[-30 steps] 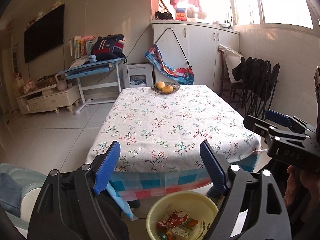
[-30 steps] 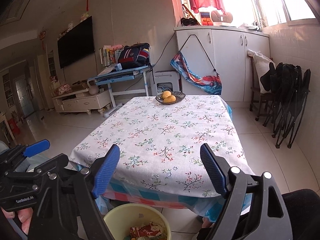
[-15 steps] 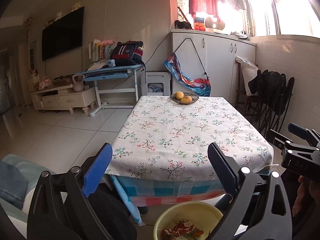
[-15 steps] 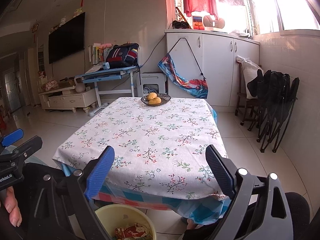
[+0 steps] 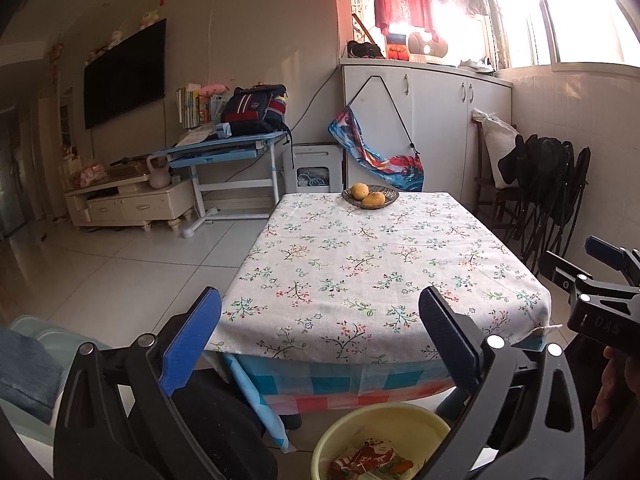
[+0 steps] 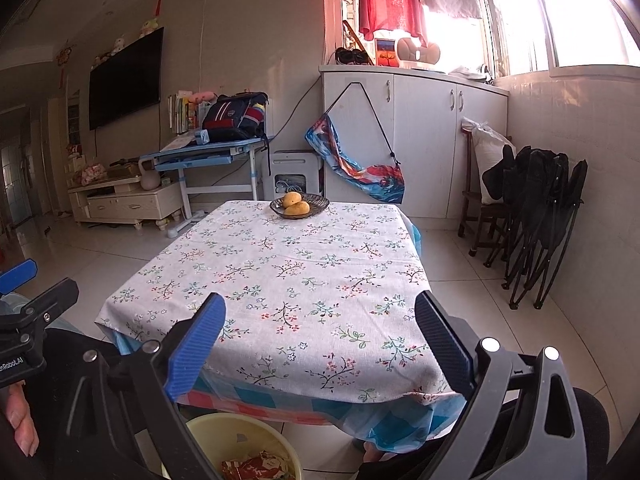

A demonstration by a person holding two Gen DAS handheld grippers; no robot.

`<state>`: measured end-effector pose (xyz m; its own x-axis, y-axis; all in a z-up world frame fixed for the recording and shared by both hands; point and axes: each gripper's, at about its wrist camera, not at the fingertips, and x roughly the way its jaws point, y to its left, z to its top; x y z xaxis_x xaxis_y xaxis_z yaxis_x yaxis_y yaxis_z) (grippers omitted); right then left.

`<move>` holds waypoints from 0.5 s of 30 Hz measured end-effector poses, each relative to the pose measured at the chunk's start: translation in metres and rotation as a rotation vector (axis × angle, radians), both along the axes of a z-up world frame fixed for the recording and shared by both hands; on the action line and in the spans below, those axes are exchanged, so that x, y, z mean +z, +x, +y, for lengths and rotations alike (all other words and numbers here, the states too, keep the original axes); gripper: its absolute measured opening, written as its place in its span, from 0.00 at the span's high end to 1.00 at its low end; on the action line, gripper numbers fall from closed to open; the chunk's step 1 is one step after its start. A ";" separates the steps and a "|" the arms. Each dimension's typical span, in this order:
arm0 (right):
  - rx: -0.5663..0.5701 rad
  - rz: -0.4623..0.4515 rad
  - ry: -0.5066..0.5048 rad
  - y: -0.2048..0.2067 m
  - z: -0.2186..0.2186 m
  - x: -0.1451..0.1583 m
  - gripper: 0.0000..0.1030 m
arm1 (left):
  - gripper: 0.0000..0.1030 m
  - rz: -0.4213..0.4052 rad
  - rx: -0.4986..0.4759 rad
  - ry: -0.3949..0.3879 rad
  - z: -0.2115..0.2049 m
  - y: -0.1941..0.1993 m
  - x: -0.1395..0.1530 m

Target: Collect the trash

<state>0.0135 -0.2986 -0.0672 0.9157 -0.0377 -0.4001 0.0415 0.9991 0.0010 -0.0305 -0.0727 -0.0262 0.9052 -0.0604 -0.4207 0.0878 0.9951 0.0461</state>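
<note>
A yellow bin (image 5: 384, 424) stands on the floor at the near end of the table, with red and white wrappers (image 5: 372, 456) inside; it also shows in the right wrist view (image 6: 256, 436). My left gripper (image 5: 320, 324) is open and empty, held above the bin before the table's near edge. My right gripper (image 6: 320, 328) is open and empty, also above the bin. The right gripper shows at the right edge of the left wrist view (image 5: 600, 280). The left gripper shows at the left edge of the right wrist view (image 6: 24, 292).
The table (image 5: 380, 264) has a floral cloth and a bowl of yellow fruit (image 5: 370, 196) at its far end. Folded black chairs (image 6: 536, 216) lean on the right wall. A blue desk (image 5: 224, 152) and white cabinet (image 5: 440, 120) stand behind.
Both grippers have tilted up and drawn back from the bin, so it sits lower in both views. Both stay open and empty.
</note>
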 end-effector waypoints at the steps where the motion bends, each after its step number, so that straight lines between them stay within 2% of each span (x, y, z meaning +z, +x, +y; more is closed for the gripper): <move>1: 0.000 0.000 0.000 0.000 0.000 0.000 0.11 | 0.07 0.000 0.000 0.002 0.000 0.000 0.000; 15: -0.005 0.001 -0.005 0.000 -0.001 0.000 0.11 | 0.07 -0.007 0.006 0.029 -0.006 -0.002 0.003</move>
<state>0.0130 -0.2992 -0.0669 0.9151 -0.0441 -0.4008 0.0465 0.9989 -0.0038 -0.0325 -0.0789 -0.0234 0.9084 -0.0430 -0.4159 0.0818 0.9938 0.0759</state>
